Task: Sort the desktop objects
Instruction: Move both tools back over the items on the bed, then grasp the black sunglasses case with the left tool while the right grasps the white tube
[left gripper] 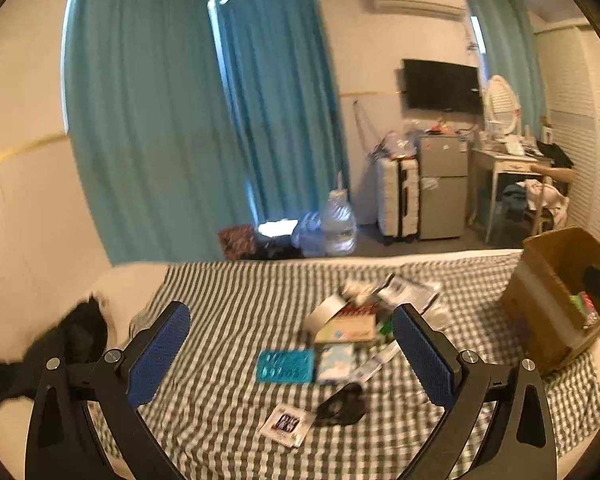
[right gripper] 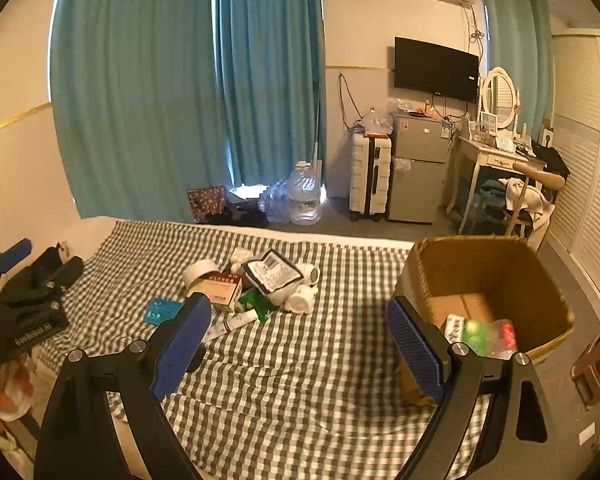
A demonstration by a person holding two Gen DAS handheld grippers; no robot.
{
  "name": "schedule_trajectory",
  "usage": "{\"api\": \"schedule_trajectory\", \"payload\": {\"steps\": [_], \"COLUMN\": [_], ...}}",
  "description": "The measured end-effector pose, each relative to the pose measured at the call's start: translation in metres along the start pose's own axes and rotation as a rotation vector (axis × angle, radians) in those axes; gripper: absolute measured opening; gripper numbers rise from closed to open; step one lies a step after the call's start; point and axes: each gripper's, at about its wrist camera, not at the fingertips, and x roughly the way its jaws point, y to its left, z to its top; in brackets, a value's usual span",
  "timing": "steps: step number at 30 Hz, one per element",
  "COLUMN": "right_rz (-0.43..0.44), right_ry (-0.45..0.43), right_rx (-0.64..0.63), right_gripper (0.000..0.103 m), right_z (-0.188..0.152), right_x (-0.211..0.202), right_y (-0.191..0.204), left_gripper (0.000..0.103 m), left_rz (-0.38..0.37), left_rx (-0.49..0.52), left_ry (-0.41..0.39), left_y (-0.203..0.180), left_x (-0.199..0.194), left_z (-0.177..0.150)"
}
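I am holding the left hand-held gripper [left gripper: 290, 354] and the right hand-held gripper [right gripper: 298, 346] over the bed [right gripper: 300, 380], both with jaws apart and empty, ready to pick. The clutter is sitting in a heap mid-bed, near the cardboard box [right gripper: 500, 272] at the bed's right edge, which already holds a few packets. A white tube [right gripper: 230, 326] is lying flat, its long axis probably slanting toward the box.

My left hand-held gripper [left gripper: 291, 346] hangs wide open over the bed [left gripper: 228, 292], framing a teal tray [left gripper: 286, 366] and boxes [left gripper: 346, 330].
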Motion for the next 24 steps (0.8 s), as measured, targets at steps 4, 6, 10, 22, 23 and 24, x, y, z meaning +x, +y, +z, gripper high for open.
{"api": "schedule_trajectory", "payload": {"steps": [4, 6, 10, 22, 23, 24], "right_rz": [0.008, 0.006, 0.019, -0.002, 0.002, 0.01], "right_ry": [0.007, 0.022, 0.075, 0.189, 0.189, 0.191], "right_rx": [0.009, 0.015, 0.058, 0.094, 0.095, 0.098], "right_gripper": [0.09, 0.09, 0.09, 0.09, 0.09, 0.09], "right_z": [-0.029, -0.043, -0.068, -0.107, -0.107, -0.106], "right_x": [0.025, 0.041, 0.071, 0.133, 0.137, 0.141], "right_y": [0.011, 0.014, 0.01, -0.014, -0.013, -0.013], "left_gripper": [0.103, 0.103, 0.103, 0.103, 0.103, 0.103], "left_rz": [0.026, 0.011, -0.008, -0.084, -0.082, -0.088], "left_rx": [-0.092, -0.117, -0.093, -0.036, -0.044, -0.065], "left_ry": [0.032, 0.071, 0.161, 0.409, 0.414, 0.425], "left_y": [0.017, 0.017, 0.006, -0.052, -0.051, -0.051], "left_x": [0.025, 0.042, 0.08, 0.162, 0.165, 0.17], "left_z": [-0.037, -0.06, -0.091, -0.135, -0.135, -0.136]}}
